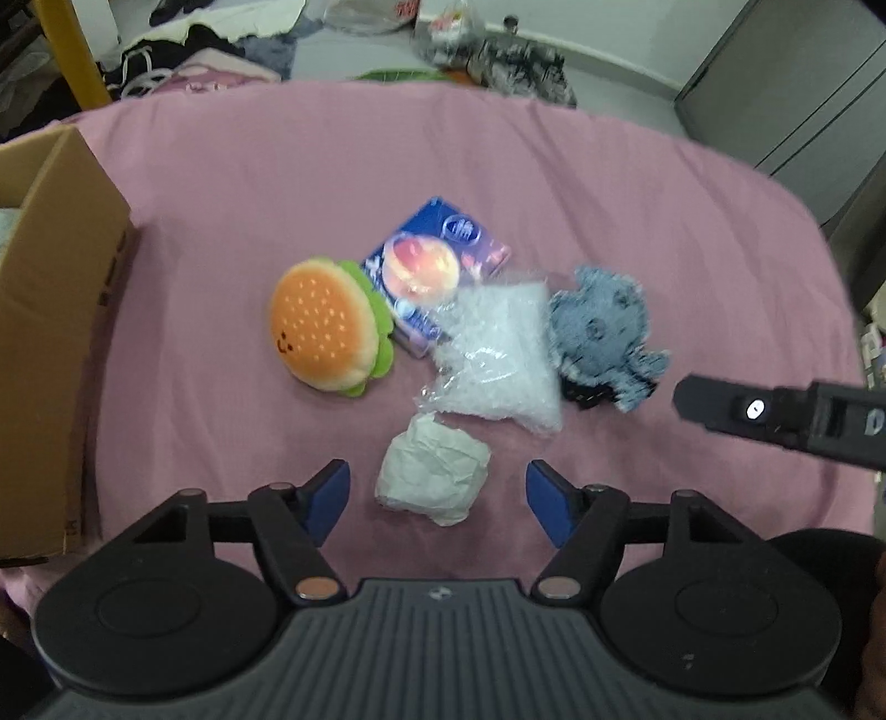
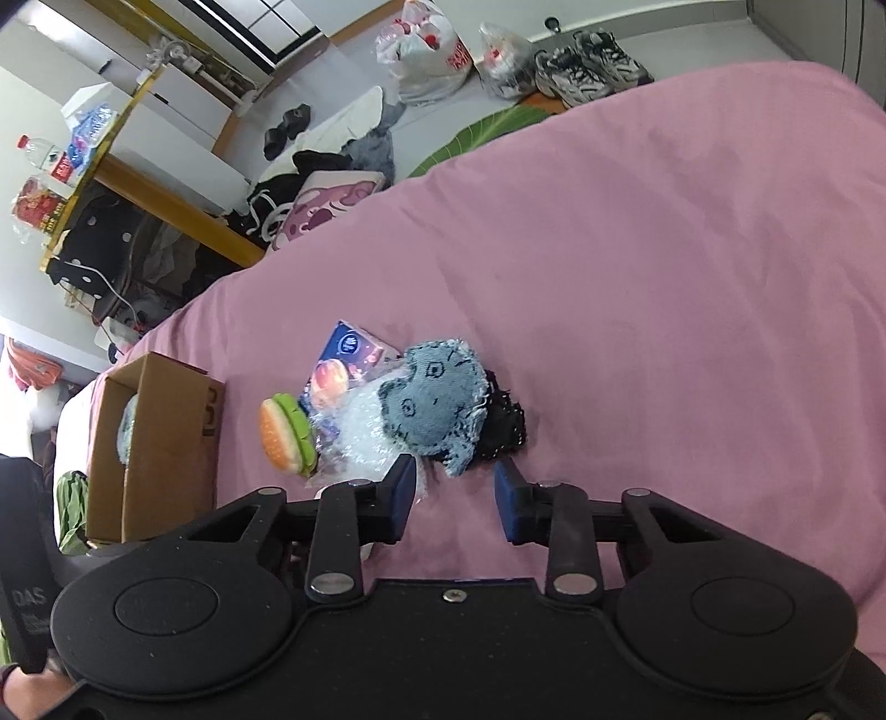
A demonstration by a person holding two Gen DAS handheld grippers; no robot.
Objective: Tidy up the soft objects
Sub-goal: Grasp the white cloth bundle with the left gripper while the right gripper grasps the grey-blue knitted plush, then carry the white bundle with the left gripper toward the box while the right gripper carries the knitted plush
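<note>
A hamburger plush [image 1: 326, 327] [image 2: 285, 425], a blue tissue pack [image 1: 434, 271] [image 2: 346, 363], a clear bag of bubble wrap [image 1: 498, 360] [image 2: 360, 437], a denim doll [image 1: 606, 335] [image 2: 434, 404] and a crumpled white paper wad [image 1: 432, 476] lie together on the pink sheet [image 1: 554, 183]. My left gripper [image 1: 437, 498] is open, its blue pads on either side of the paper wad. My right gripper [image 2: 454, 498] is open just short of the denim doll; it also shows as a black bar [image 1: 786, 421] right of the doll.
An open cardboard box [image 1: 50, 332] [image 2: 155, 443] stands at the sheet's left edge with something pale inside. Beyond the bed lie clothes, shoes [image 2: 587, 66] and plastic bags [image 2: 426, 50] on the floor. A grey cabinet [image 1: 792, 94] stands at the far right.
</note>
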